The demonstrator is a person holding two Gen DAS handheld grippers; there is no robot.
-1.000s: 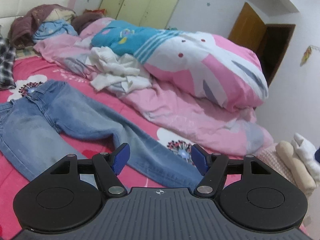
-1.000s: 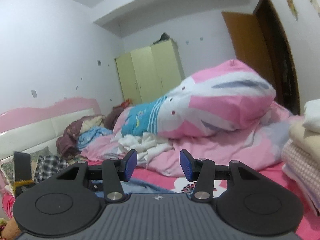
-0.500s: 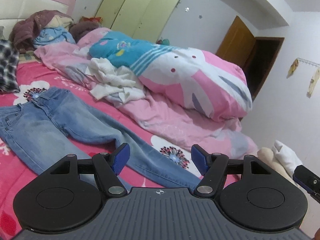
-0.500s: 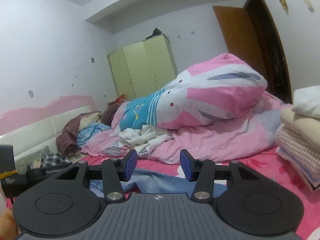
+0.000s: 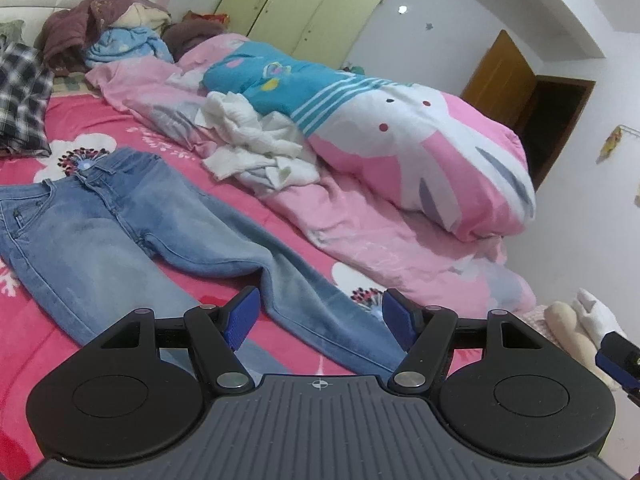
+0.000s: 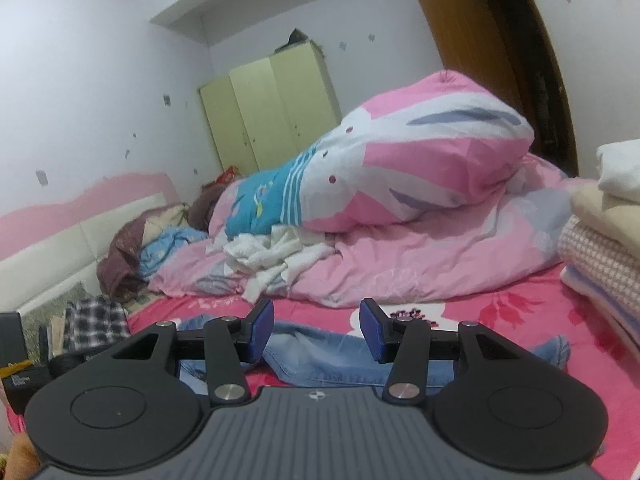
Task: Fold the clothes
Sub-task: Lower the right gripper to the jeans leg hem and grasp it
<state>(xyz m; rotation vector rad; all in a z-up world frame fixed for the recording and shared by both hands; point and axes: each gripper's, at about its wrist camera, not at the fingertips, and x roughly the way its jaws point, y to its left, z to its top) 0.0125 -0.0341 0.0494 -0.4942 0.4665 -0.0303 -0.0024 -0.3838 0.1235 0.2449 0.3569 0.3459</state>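
Observation:
A pair of light blue jeans (image 5: 132, 224) lies spread flat on the pink flowered bedsheet (image 5: 132, 140), waistband at the left, legs running to the lower right. My left gripper (image 5: 320, 316) hovers open above the farther leg with nothing between its blue pads. In the right wrist view the jeans (image 6: 320, 354) lie just beyond my right gripper (image 6: 317, 330), which is open and holds nothing. A part of the right gripper (image 5: 618, 358) shows at the right edge of the left wrist view.
A bulky pink, white and blue duvet (image 5: 380, 136) fills the far side of the bed, with a crumpled white garment (image 5: 256, 144) on it. A stack of folded clothes (image 6: 604, 240) stands at the right. More clothes (image 5: 100, 28) and a plaid shirt (image 5: 20, 92) lie by the headboard.
Both views have shifted: the left gripper has moved across over the jeans, and the right gripper has sunk a little, so the jeans now show beyond its fingers. Both stayed open.

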